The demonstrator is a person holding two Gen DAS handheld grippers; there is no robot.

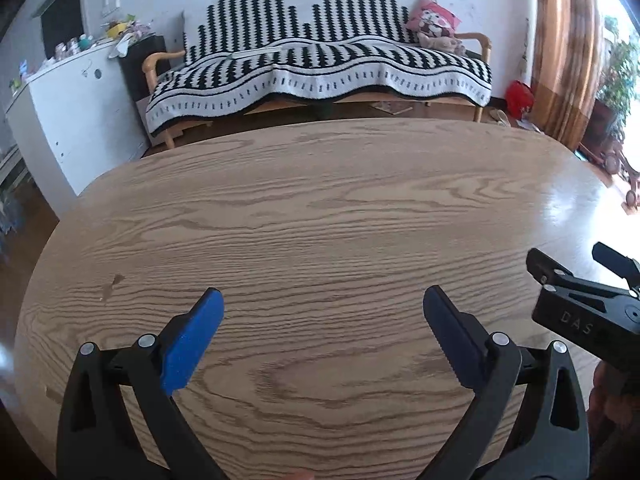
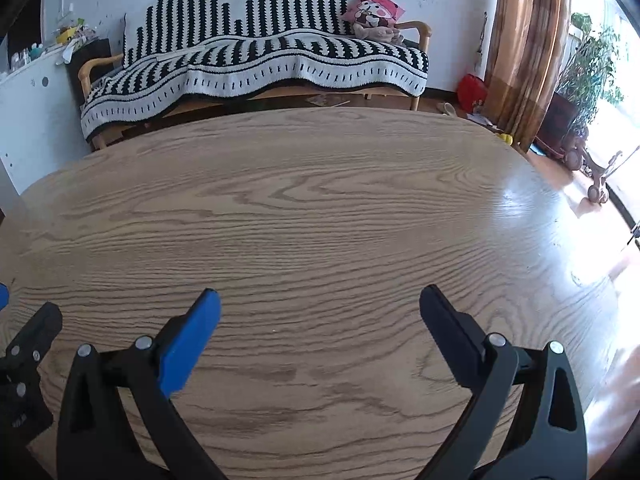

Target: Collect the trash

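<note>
No trash shows on the wooden table (image 1: 320, 208) in either view. My left gripper (image 1: 323, 308) hovers over the near part of the table, open, with nothing between its blue pads. My right gripper (image 2: 320, 306) is open too, above the same table (image 2: 320, 208), and holds nothing. The right gripper's black body (image 1: 588, 304) shows at the right edge of the left wrist view. Part of the left gripper (image 2: 24, 360) shows at the left edge of the right wrist view. A small dark stain (image 1: 112, 284) marks the table at the left.
Behind the table stands a wooden sofa (image 1: 320, 60) under a black-and-white striped blanket, with a pink cushion (image 1: 434, 20). A white cabinet (image 1: 72, 120) with clutter on top is at the left. A brown curtain (image 1: 564, 40), a red bag (image 1: 520, 96) and plants (image 2: 588, 68) are at the right.
</note>
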